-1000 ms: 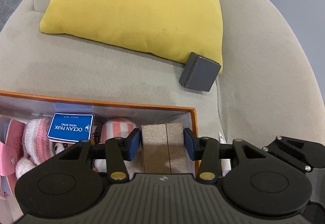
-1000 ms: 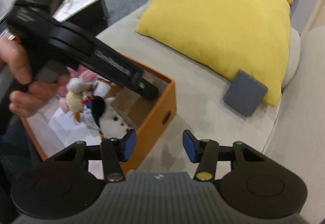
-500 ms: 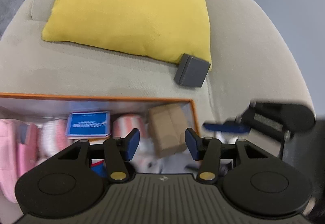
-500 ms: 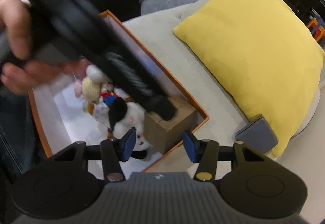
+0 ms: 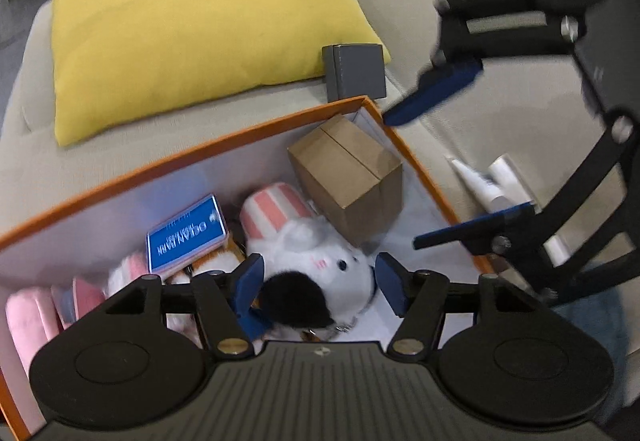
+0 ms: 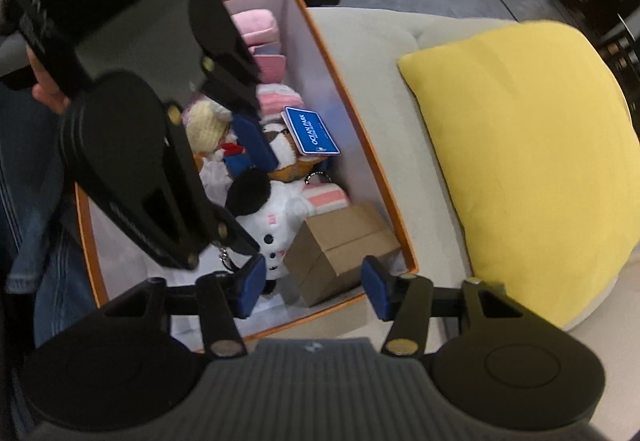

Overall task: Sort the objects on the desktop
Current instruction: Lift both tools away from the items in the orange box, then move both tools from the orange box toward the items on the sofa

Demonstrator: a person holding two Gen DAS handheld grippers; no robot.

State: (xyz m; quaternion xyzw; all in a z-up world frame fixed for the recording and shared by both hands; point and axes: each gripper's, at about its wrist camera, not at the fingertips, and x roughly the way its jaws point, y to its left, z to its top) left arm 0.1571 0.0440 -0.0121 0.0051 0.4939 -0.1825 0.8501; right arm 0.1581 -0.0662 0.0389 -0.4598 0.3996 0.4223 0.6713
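Risk noted: both grippers crowd over the same corner of the orange box [image 5: 256, 131], so a collision, or a knock to the brown carton [image 5: 352, 181] leaning against the box wall, appears likely. The left gripper [image 5: 318, 287] is opening, empty, directly above the white plush [image 5: 320, 257]. The right gripper [image 6: 314, 287] is opening, empty, with the carton just ahead between its fingers.

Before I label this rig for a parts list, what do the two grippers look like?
Both match: the left gripper and right gripper have black linkage arms with brass-coloured pivot pins, blue pads on the fingers, round black side discs and a ribbed dark grey body.
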